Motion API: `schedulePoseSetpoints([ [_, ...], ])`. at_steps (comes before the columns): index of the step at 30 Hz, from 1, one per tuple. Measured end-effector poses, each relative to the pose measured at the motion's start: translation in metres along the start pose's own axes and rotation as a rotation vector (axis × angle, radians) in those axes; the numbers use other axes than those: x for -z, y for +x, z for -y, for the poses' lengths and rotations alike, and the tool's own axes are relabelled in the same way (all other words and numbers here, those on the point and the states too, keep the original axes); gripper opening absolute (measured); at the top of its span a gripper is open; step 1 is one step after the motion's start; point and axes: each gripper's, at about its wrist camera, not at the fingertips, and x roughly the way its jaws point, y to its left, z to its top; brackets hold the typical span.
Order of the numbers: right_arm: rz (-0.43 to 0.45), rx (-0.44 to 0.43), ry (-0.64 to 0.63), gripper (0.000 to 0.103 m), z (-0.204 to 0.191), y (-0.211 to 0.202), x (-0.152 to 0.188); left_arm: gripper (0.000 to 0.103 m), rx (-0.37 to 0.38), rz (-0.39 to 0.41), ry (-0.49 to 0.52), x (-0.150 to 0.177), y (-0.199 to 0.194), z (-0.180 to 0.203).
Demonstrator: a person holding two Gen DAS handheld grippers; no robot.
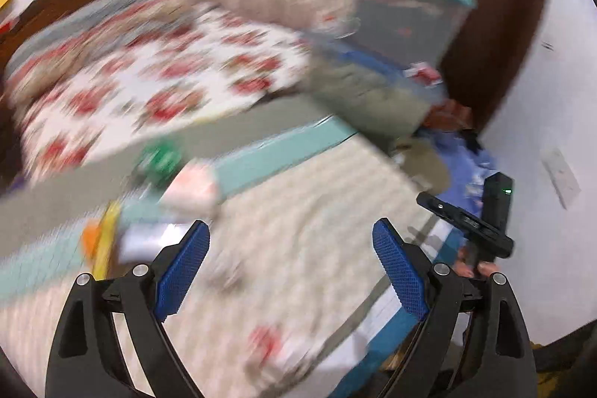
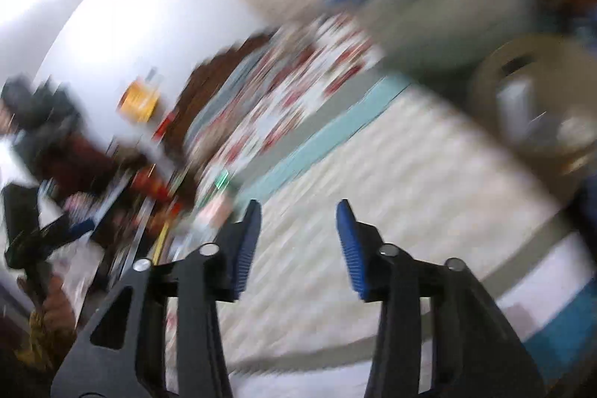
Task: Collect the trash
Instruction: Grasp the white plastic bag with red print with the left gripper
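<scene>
1. The left hand-held gripper (image 1: pixel 291 258) is seen with its blue pads wide apart; nothing is held between them and nothing is touched.
2. The right hand-held gripper (image 2: pixel 298 230) is seen with its pads partly apart, a clear gap left between them; nothing is gripped or touched there either.
3. Both are carried above a pale woven mat (image 1: pixel 298 196) on the floor, which is taken as the landmark here.
4. At the mat's far-left edge, small blurred litter is made out: a white-and-pink packet (image 1: pixel 192 187), a green scrap (image 1: pixel 160 161) just beyond it, and a yellow-orange piece (image 1: pixel 100 234) nearer the left hand-held gripper.
5. At the mat's far-right corner, in the right wrist view, a round beige bin (image 2: pixel 485 77) with something pale inside is seen; it is judged to be where the trash goes.
6. The litter is judged to be light, thin and crushable, probably slick wrapper film; exact shapes cannot be told through the blur.
7. A hold across a raised fold or edge of the packet is judged best, since flat film on a woven mat is hard to pinch.
</scene>
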Motion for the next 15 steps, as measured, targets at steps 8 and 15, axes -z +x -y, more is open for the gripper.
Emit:
schedulePoseSetpoints([
  [8, -0.299, 0.018, -0.300, 0.037, -0.110, 0.084, 0.119, 0.092, 0.084, -0.282, -0.108, 0.111, 0.079, -0.030],
  [15, -0.236, 0.108, -0.274, 0.065, -0.130, 0.096, 0.105, 0.034, 0.177, -0.312, -0.112, 0.136, 0.116, -0.034],
])
